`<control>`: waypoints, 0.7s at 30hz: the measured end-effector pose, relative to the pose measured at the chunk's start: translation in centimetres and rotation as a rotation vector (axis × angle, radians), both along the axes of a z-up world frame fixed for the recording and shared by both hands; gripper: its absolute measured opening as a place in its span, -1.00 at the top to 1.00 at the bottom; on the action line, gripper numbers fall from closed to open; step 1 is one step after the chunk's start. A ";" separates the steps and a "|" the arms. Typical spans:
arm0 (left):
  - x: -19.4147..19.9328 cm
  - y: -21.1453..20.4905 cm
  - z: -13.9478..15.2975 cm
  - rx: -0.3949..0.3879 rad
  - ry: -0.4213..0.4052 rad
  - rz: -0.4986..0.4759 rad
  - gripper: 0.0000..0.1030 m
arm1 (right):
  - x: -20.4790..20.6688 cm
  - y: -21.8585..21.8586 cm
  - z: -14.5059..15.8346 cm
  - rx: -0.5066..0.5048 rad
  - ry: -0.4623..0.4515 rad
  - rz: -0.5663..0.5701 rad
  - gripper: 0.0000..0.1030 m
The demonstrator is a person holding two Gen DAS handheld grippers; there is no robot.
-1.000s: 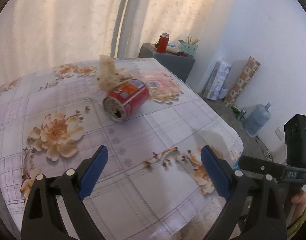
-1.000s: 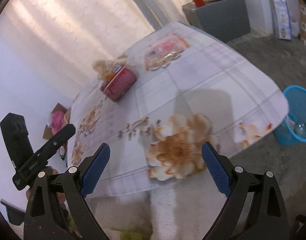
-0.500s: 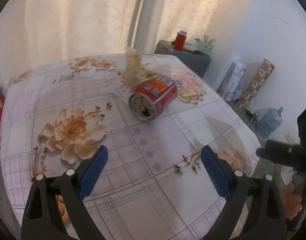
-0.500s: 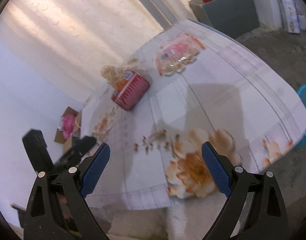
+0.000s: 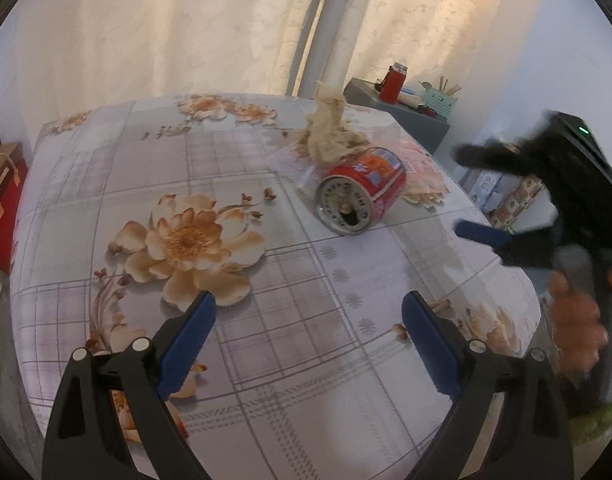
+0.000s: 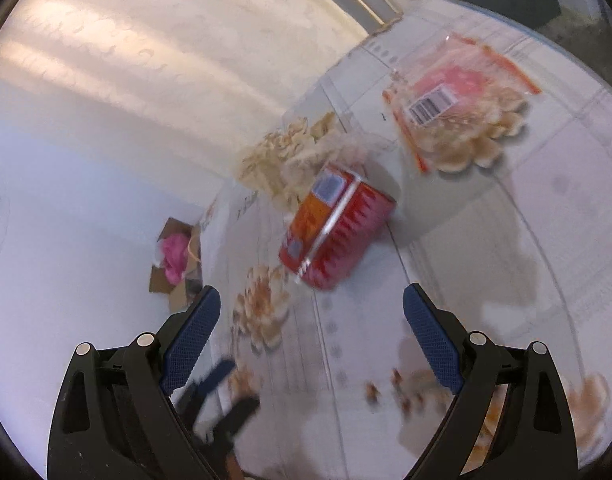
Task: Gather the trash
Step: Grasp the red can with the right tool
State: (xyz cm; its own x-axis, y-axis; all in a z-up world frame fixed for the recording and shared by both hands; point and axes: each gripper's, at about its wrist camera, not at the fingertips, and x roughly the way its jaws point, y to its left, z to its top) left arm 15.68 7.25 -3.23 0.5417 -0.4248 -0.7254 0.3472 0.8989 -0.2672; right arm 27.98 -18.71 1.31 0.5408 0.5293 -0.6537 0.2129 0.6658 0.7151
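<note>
A red drink can [image 5: 361, 192] lies on its side on the flowered tablecloth [image 5: 234, 264], open end toward me; it also shows in the right wrist view [image 6: 333, 228]. A crumpled beige tissue [image 5: 331, 130] sits just behind it, seen blurred in the right wrist view [image 6: 282, 164]. A clear plastic wrapper with a barcode [image 6: 453, 100] lies flat beyond the can. My left gripper [image 5: 307, 338] is open and empty, short of the can. My right gripper [image 6: 309, 334] is open and empty, pointing at the can; from the left wrist view it appears at the right [image 5: 517, 200].
A grey cabinet [image 5: 401, 116] with a red flask and small items stands behind the table by the curtains. A red bag [image 5: 2, 200] sits on the floor at left. A cardboard box with something pink [image 6: 176, 260] lies on the floor beyond the table's edge.
Both grippers have moved forward over the table toward the can. The right gripper has swung in from the right and now shows large in the left wrist view. Both stay open.
</note>
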 end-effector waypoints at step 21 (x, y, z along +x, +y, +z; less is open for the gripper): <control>0.4 3.8 -0.6 -0.053 0.032 0.046 -0.78 | 6.4 3.1 -4.8 -0.022 0.151 -0.105 -0.32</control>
State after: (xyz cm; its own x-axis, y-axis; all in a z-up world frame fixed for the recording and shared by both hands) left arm 16.04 11.07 -3.82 0.5381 -0.4387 -0.7198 0.2963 0.8979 -0.3257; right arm 34.34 -15.59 -3.46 0.4872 0.4596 -0.7426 0.3857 0.6496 0.6551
